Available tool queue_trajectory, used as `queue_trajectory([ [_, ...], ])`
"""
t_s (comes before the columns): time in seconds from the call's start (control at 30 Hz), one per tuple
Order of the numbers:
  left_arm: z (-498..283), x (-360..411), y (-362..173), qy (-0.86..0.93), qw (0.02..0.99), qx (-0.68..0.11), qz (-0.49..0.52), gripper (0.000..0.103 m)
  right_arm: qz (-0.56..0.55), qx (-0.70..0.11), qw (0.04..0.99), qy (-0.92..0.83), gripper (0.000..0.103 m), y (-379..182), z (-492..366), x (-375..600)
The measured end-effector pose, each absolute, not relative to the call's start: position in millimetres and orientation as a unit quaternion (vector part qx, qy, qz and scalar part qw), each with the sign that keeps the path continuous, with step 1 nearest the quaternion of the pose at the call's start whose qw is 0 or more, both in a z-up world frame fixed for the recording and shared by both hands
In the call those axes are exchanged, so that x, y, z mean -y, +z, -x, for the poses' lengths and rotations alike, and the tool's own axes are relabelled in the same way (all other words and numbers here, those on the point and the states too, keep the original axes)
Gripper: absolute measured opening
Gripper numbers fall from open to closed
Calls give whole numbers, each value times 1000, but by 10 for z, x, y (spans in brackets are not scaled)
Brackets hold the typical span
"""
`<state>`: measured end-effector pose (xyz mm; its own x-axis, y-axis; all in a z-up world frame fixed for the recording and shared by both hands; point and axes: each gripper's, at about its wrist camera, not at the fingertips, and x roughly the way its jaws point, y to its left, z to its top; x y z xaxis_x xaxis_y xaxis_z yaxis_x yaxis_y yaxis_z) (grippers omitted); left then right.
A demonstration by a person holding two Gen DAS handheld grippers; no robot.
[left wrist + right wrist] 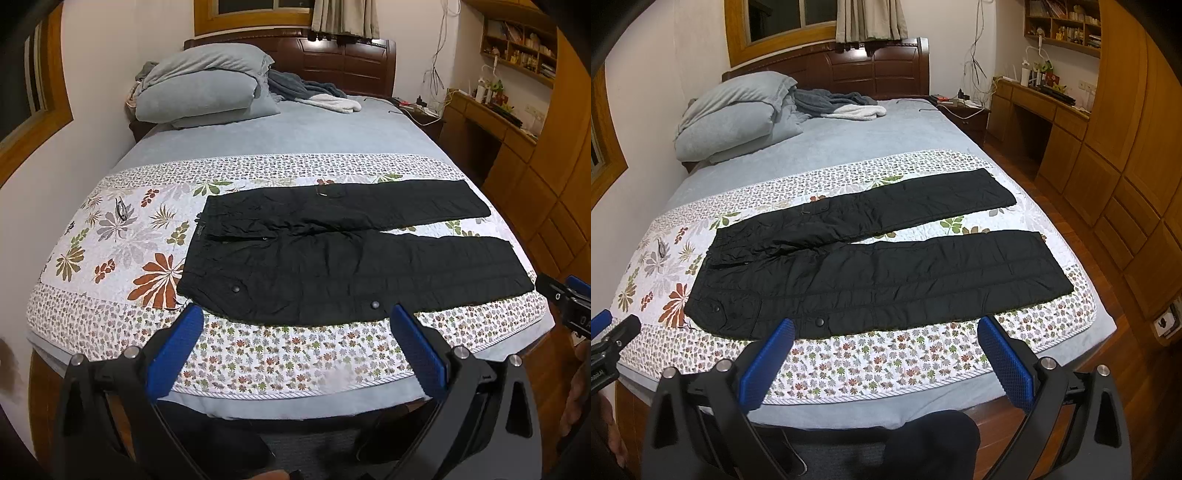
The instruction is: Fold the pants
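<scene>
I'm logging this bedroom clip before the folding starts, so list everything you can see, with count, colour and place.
pants: one, black, spread flat on the quilt, waist to the left, legs apart
quilt: one, white floral, across the bed's near end
bed sheet: one, grey-blue, far half of the bed
pillows: stacked, grey-blue, far left by the headboard
blanket: one heap, grey and white, beside the pillows
headboard: one, dark wood
desk: one, light wood, right wall
wall shelf: one, wood, above the desk
left hand-held gripper: black, blue pads, open, near the bed edge
right hand-held gripper: same, open
</scene>
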<state>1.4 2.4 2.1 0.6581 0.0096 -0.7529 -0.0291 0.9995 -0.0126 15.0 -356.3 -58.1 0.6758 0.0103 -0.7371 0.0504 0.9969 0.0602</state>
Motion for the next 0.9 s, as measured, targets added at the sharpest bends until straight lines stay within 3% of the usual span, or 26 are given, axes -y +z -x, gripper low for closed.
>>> queue_trajectory([
  [0.9, 7, -22, 41, 16, 913, -407, 9, 101, -32, -399, 916, -13, 100, -539, -148, 3554],
])
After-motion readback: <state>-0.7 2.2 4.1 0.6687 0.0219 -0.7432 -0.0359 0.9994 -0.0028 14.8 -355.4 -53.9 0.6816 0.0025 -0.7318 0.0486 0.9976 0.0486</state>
